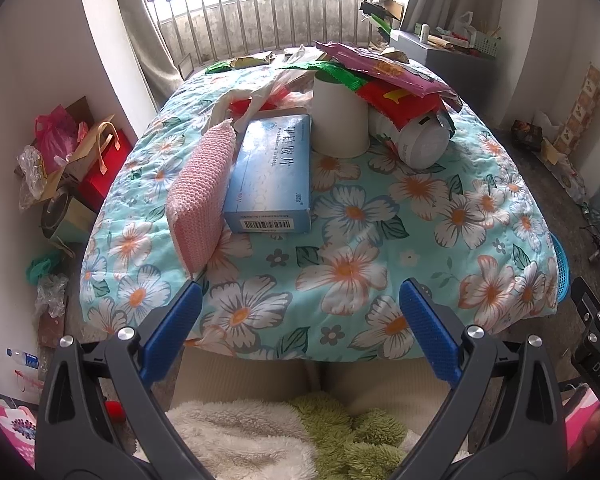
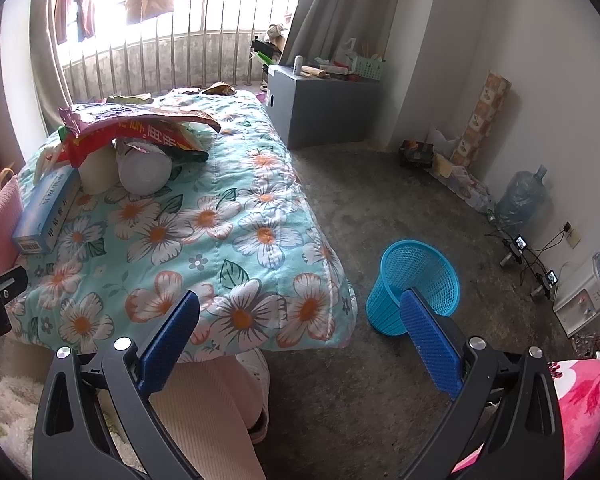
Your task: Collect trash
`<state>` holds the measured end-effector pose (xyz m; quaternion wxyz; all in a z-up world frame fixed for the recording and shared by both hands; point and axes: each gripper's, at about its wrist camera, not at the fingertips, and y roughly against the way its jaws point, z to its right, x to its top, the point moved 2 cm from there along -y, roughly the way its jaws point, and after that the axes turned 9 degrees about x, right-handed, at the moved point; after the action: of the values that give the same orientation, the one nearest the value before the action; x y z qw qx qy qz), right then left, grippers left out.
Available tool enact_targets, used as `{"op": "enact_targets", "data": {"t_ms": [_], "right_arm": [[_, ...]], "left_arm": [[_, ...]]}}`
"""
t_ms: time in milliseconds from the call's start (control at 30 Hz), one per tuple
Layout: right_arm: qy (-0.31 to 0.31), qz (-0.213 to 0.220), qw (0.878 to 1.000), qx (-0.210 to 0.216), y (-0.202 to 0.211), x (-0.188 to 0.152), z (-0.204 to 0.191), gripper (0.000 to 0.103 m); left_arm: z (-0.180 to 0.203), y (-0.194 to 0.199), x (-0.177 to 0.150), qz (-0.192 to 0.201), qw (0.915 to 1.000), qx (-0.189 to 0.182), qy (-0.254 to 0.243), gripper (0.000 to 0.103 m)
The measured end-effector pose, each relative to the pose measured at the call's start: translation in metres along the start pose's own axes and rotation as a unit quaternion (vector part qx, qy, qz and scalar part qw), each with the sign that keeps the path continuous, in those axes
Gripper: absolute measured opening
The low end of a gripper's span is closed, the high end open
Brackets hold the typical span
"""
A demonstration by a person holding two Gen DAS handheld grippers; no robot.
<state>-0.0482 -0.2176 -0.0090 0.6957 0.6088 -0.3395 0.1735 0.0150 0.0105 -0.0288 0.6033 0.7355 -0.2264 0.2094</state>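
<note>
Start of collection: both hand-held grippers, left (image 1: 300, 312) and right (image 2: 300, 320), hung spread, empty; wrappers (image 1: 384, 76), medicine box (image 1: 272, 176) lay far on bed; next reach them, blue basket (image 2: 414, 286) right

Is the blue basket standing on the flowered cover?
No, the blue basket stands on the floor beside the flowered cover, apart from it.

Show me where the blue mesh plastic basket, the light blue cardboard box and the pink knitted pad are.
Blue mesh plastic basket (image 2: 410, 298): right wrist view, outer wall.
Light blue cardboard box (image 1: 272, 168): left wrist view, top face.
Pink knitted pad (image 1: 202, 196): left wrist view, broad side.
</note>
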Motion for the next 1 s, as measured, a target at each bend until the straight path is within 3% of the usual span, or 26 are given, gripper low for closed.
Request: {"op": "enact_targets", "data": {"t_ms": [1000], "right_arm": [[0.001,-0.002,1.0,0.0,-0.0013,0.0037,-0.0039,0.098]], "left_arm": [[-0.0001,-0.0053,-0.0005,-0.017,0.9998,0.01,0.0,0.095]]}}
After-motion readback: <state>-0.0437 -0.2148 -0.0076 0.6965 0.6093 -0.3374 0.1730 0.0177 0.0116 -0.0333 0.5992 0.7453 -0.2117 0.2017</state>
